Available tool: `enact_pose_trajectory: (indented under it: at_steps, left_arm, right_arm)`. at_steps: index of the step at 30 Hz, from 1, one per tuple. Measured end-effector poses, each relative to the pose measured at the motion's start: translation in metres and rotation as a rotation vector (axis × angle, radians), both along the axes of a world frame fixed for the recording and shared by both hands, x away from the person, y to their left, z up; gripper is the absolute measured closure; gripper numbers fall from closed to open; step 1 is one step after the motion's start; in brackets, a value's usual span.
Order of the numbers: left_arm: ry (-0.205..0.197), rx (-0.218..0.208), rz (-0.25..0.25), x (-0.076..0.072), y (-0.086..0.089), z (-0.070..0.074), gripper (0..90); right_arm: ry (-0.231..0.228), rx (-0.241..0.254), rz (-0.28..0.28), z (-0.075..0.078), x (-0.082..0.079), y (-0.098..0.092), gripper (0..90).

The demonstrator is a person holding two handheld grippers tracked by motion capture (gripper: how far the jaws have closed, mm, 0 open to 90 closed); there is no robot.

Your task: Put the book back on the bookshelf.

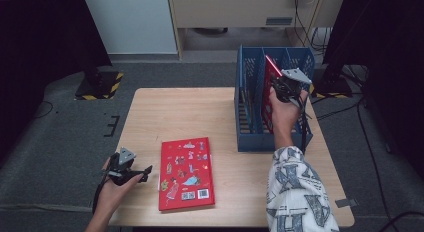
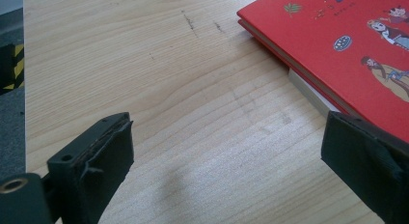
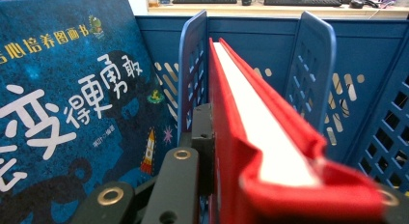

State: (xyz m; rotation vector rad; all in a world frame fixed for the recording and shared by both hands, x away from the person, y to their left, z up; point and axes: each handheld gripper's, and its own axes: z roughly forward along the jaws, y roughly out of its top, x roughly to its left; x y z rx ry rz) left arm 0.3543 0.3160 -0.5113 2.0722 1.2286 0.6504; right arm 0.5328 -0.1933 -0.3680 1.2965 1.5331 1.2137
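Filing a red book into the rack.
The right gripper (image 1: 281, 85) clamps the red book (image 3: 251, 132), apparently mid-slot in the blue rack (image 1: 248, 142); next, lower and release. The left gripper (image 1: 145, 173) gapes, holding nothing.

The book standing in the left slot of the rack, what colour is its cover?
Dark blue cover with white lettering, clearest in the right gripper view.

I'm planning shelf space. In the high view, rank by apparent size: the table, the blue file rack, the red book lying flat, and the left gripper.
1. table
2. blue file rack
3. red book lying flat; the rack stands farther off, so these two are unsure
4. left gripper
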Motion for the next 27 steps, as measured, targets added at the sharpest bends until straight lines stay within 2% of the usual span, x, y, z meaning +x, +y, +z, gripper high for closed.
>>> enact_pose_trajectory:
  at_steps: [6, 14, 23, 27]
  left_arm:
    - [-0.002, 0.001, -0.002, 0.0, 0.0, 0.001, 3.7]
    - [-0.006, 0.004, 0.001, -0.002, 0.0, 0.002, 3.8]
    - [-0.01, 0.02, -0.002, -0.001, -0.001, 0.003, 3.9]
    - [-0.012, 0.015, 0.004, -0.002, 0.0, 0.004, 3.9]
  right_arm:
    - [0.01, -0.015, 0.009, -0.005, 0.0, 0.005, 79.6]
    - [0.015, -0.018, 0.014, -0.009, -0.01, 0.003, 79.2]
    - [0.08, -0.053, 0.007, -0.009, -0.022, 0.005, 77.8]
    - [0.085, -0.059, 0.01, -0.008, -0.024, 0.008, 76.4]
